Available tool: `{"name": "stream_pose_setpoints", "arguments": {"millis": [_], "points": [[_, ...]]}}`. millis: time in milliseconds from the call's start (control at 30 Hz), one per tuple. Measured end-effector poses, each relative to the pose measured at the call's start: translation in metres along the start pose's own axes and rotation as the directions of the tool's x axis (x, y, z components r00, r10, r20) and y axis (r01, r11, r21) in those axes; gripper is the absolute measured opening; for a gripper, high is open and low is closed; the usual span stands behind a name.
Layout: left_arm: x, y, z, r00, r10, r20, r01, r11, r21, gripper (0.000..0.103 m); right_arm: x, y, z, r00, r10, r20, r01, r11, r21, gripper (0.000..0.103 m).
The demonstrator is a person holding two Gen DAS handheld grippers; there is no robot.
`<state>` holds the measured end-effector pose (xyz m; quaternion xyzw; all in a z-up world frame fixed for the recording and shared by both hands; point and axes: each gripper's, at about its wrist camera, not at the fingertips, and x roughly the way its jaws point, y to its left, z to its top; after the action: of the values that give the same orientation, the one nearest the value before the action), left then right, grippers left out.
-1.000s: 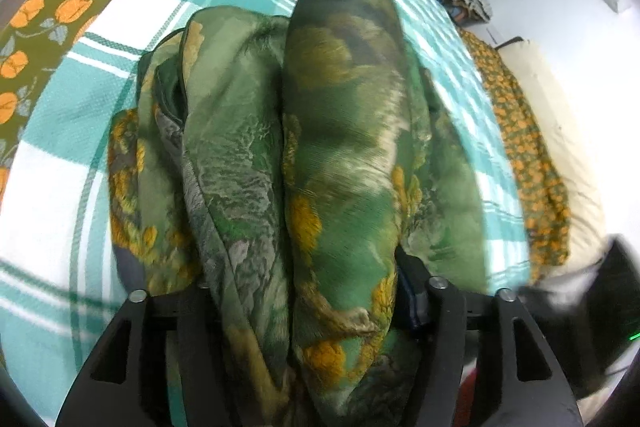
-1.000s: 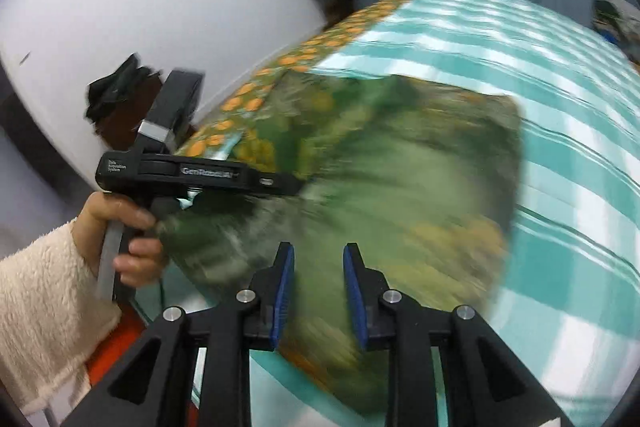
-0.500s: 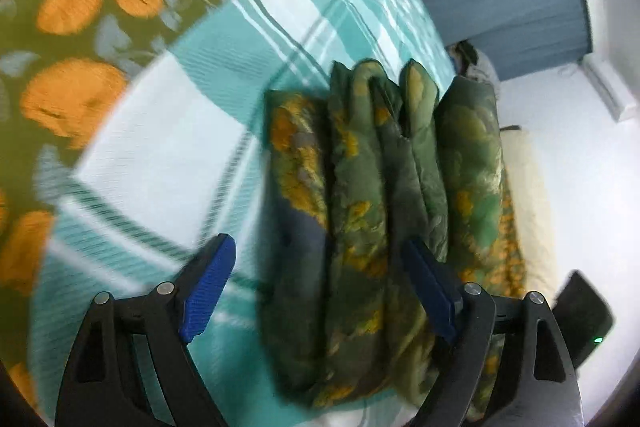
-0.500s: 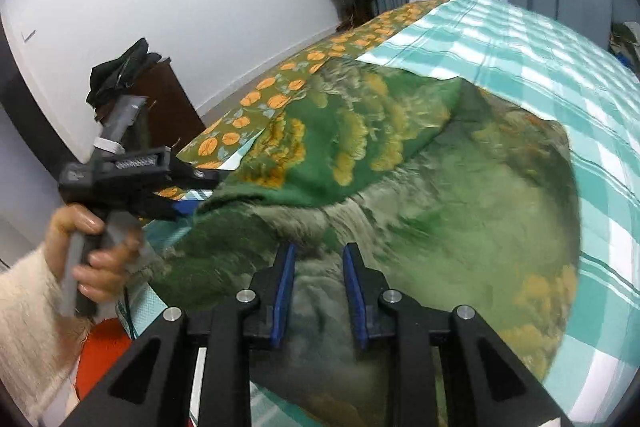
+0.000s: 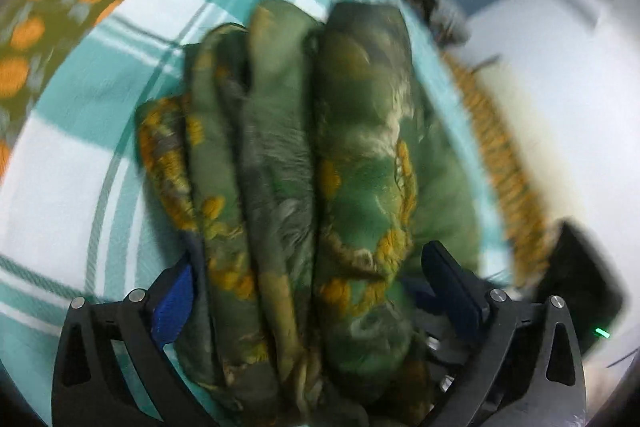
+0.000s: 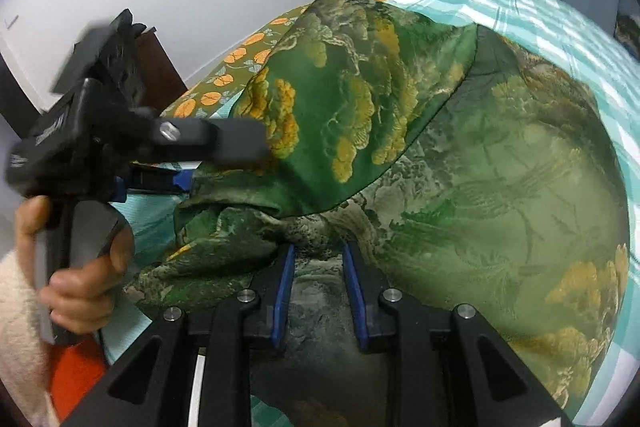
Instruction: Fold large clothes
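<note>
While the green floral garment lies bunched on the teal checked bedspread, a fold is mid-way — one flap is already doubled over toward ten o'clock in the right wrist view, and the thick layered edge faces the left gripper. That gripper's jaws stand wide apart around the stacked folds, released, with cloth running between them but not pinched. The right gripper has its blue pads close together over the near hem at six o'clock; fabric fills the narrow gap, yet whether it is truly nipped I cannot tell. Judging from this, the next move calls for the left jaws to close on all layers at once — then both hands carry the edge across evenly.
</note>
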<state>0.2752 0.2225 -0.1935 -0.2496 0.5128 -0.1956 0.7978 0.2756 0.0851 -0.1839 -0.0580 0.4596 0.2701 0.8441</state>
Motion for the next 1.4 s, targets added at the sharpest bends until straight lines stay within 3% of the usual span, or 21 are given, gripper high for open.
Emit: {"name": "stream_pose_setpoints", "arguments": {"millis": [67, 133, 233, 300, 367, 400, 467, 567, 667, 767, 867, 967, 1033, 1167, 1400], "points": [[0.013, 0.0, 0.009, 0.997, 0.066, -0.044, -0.067, 0.998, -0.017, 0.1, -0.004, 0.003, -0.005, 1.0, -0.012, 0.022, 0.013, 1.0, -0.02, 0.027], [0.02, 0.012, 0.017, 0.997, 0.03, -0.073, -0.037, 0.995, -0.094, 0.097, -0.013, 0.006, -0.011, 0.999, -0.015, 0.05, 0.017, 0.999, -0.03, 0.027], [0.021, 0.011, 0.021, 0.996, 0.042, -0.077, -0.048, 0.995, -0.082, 0.089, -0.038, 0.005, -0.022, 0.996, 0.017, 0.083, -0.014, 0.999, -0.036, 0.029], [0.019, 0.01, 0.017, 0.995, 0.054, -0.079, -0.06, 0.996, -0.067, 0.086, -0.062, -0.005, -0.029, 0.993, 0.045, 0.106, -0.044, 0.999, -0.011, 0.045], [0.023, 0.007, 0.02, 0.995, 0.051, -0.083, -0.057, 0.996, -0.067, 0.085, -0.094, -0.028, -0.04, 0.982, 0.05, 0.182, -0.061, 0.997, 0.056, 0.077], [0.025, 0.008, 0.021, 0.995, 0.047, -0.085, -0.053, 0.996, -0.069, 0.085, -0.114, -0.048, -0.048, 0.971, 0.027, 0.237, -0.055, 0.992, 0.112, 0.081], [0.016, 0.005, 0.013, 0.996, 0.041, -0.085, -0.047, 0.997, -0.067, 0.086, -0.132, -0.087, -0.061, 0.964, -0.007, 0.265, -0.047, 0.979, 0.198, 0.082], [0.013, 0.012, 0.003, 0.996, 0.022, -0.081, -0.029, 0.997, -0.078, 0.088, -0.124, -0.146, -0.076, 0.983, -0.022, 0.184, -0.043, 0.939, 0.341, 0.082], [0.009, 0.021, 0.002, 0.997, 0.006, -0.081, -0.013, 0.996, -0.089, 0.091, -0.111, -0.183, -0.103, 0.993, 0.048, 0.108, -0.095, 0.864, 0.494, 0.082], [0.012, 0.02, 0.0, 0.996, 0.005, -0.085, -0.012, 0.996, -0.086, 0.093, -0.105, -0.175, -0.111, 0.992, 0.084, 0.09, -0.118, 0.857, 0.502, 0.082], [0.015, 0.018, 0.0, 0.996, 0.012, -0.094, -0.02, 0.996, -0.081, 0.095, -0.109, -0.164, -0.103, 0.973, 0.172, 0.151, -0.225, 0.842, 0.491, 0.082], [0.014, 0.02, 0.004, 0.995, 0.019, -0.099, -0.026, 0.997, -0.078, 0.095, -0.096, -0.164, -0.091, 0.974, 0.198, 0.113, -0.228, 0.84, 0.492, 0.082], [0.016, 0.017, 0.005, 0.995, 0.021, -0.098, -0.028, 0.997, -0.075, 0.095, -0.075, -0.171, -0.092, 0.964, 0.244, 0.107, -0.264, 0.813, 0.519, 0.089], [0.021, 0.015, 0.009, 0.995, 0.018, -0.097, -0.025, 0.997, -0.078, 0.097, -0.051, -0.183, -0.092, 0.931, 0.337, 0.139, -0.353, 0.74, 0.572, 0.091], [0.033, 0.006, 0.006, 0.994, 0.033, -0.106, -0.041, 0.997, -0.072, 0.101, -0.03, -0.184, -0.072, 0.923, 0.369, 0.112, -0.363, 0.731, 0.578, 0.092]]}}
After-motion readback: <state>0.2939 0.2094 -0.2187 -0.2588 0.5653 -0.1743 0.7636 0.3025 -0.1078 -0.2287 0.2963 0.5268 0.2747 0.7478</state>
